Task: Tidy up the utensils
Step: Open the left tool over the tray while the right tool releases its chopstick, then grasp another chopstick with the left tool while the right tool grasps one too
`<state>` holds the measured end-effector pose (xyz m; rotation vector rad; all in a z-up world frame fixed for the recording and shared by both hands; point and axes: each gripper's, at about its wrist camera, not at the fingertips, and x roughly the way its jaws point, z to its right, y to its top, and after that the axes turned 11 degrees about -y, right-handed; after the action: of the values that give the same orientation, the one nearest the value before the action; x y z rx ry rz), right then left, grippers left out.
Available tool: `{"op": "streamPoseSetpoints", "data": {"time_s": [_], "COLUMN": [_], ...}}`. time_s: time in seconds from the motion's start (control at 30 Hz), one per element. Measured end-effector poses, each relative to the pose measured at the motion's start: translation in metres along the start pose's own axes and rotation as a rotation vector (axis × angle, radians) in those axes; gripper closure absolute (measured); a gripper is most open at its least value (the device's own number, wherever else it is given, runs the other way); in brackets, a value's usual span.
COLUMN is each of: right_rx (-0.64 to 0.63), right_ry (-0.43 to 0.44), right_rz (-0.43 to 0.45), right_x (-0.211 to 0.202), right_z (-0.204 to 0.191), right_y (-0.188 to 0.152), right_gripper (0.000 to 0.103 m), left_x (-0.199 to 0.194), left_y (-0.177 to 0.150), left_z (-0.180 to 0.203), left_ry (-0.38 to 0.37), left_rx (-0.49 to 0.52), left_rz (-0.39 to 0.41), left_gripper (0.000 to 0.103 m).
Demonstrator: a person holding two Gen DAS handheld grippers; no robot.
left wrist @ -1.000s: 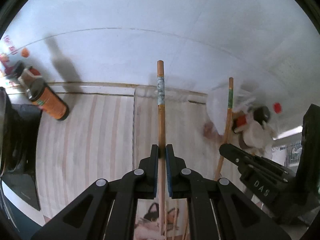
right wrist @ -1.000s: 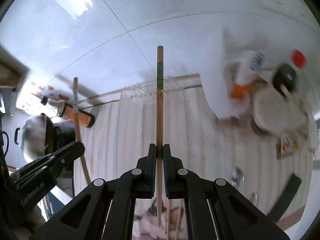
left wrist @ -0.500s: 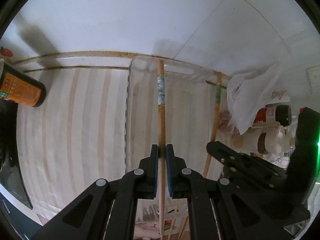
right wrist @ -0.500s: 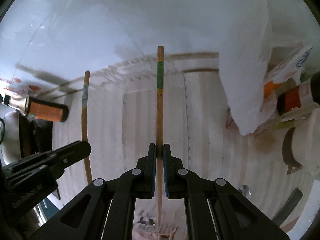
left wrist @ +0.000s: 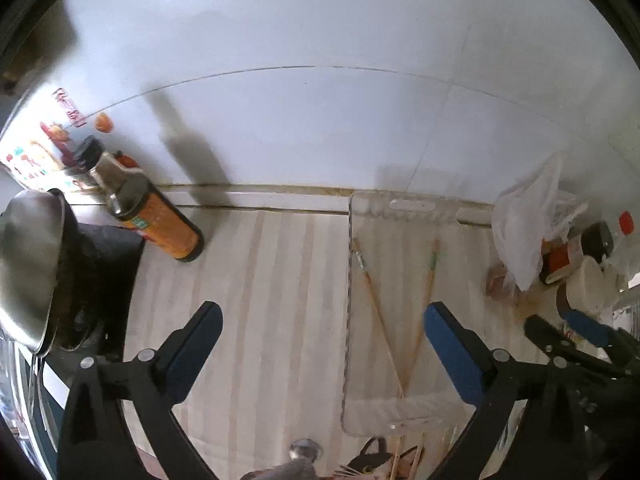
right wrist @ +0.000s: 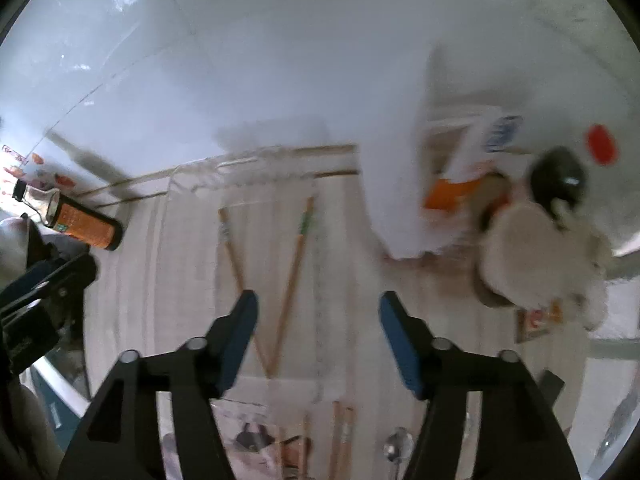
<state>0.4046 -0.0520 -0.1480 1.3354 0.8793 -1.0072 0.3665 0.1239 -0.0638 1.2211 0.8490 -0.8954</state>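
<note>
Striped desk below a white tiled wall. A clear tray lies flat on the desk, ahead of the left tool and offset toward its right finger; from the right wrist view the same tray sits ahead of the right tool, mostly toward its left finger. The tray holds two wooden chopsticks forming a V: the grey-banded chopstick and the green-banded chopstick, their near ends meeting and their banded ends apart. Neither tool touches them.

Far left of the left tool: a steel pot on a black stove, then an orange bottle standing against the wall. Far right: a white plastic bag and a cluster of jars.

Both tools hover above the desk, fingers spread wide and gripping nothing. The right tool shows at the right edge of the left wrist view.

A spoon and further chopsticks lie on the desk beneath the right tool, outside the tray.
</note>
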Motion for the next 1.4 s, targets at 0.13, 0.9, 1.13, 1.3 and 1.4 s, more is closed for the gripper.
{"op": "streamPoseSetpoints", "data": {"time_s": [0.13, 0.9, 1.13, 1.3, 1.4], "right_rx": [0.035, 0.148, 0.088, 0.037, 0.018], "right_ry": [-0.039, 0.128, 0.129, 0.039, -0.016], "right_rz": [0.105, -0.293, -0.296, -0.280, -0.305], "right_x": [-0.020, 0.084, 0.098, 0.099, 0.097], "right_z": [0.015, 0.086, 0.053, 0.041, 0.048], "right_y": [-0.034, -0.234, -0.240, -0.246, -0.259], "right_gripper": [0.017, 0.075, 0.076, 0.096, 0.097], "left_x": [-0.013, 0.116, 0.107, 0.105, 0.106], "left_y": [-0.028, -0.232, -0.234, -0.234, -0.231], "left_z": [0.005, 0.053, 0.034, 0.032, 0.033], "left_ry": [0.045, -0.069, -0.059, -0.059, -0.059], "left_rx": [0.038, 0.104, 0.085, 0.077, 0.069], "left_rz": [0.040, -0.378, -0.372, -0.368, -0.365], "left_gripper": [0.000, 0.083, 0.098, 0.098, 0.098]}}
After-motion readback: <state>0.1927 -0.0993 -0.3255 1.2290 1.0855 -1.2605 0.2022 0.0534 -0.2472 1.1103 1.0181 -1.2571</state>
